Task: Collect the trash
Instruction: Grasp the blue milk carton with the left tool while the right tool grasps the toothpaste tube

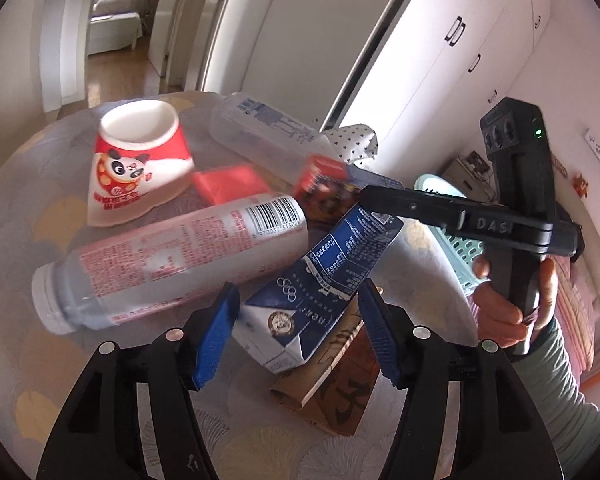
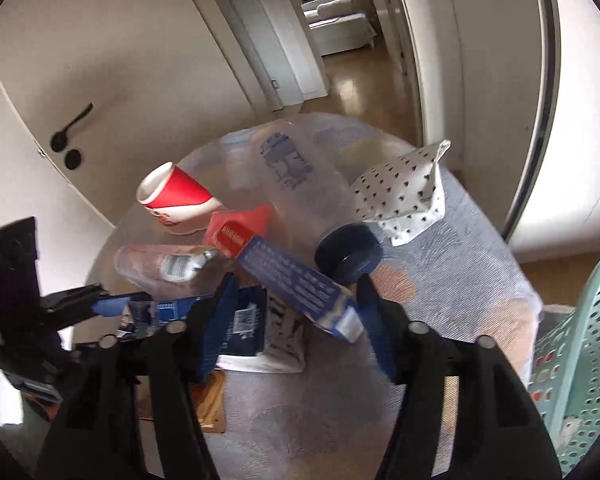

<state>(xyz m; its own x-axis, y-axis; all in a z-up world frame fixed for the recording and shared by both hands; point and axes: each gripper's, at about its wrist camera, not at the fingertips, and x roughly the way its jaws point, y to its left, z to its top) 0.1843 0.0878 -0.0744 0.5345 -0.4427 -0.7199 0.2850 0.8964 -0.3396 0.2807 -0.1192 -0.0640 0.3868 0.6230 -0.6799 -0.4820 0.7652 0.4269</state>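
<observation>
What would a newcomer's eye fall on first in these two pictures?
Probably the red-and-white panda cup, upside down at the table's far left. Next, the blue milk carton between the open jaws of the left gripper, beside a clear bottle lying on its side.

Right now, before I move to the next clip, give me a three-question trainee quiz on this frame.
1. True or false: the red-label bottle and the blue-label bottle both lie on their sides.
2. What sits between the open left gripper's fingers? A) paper cup B) blue carton C) red packet
3. What colour is the perforated basket?
Key: 1 true; 2 B; 3 mint green.
</observation>
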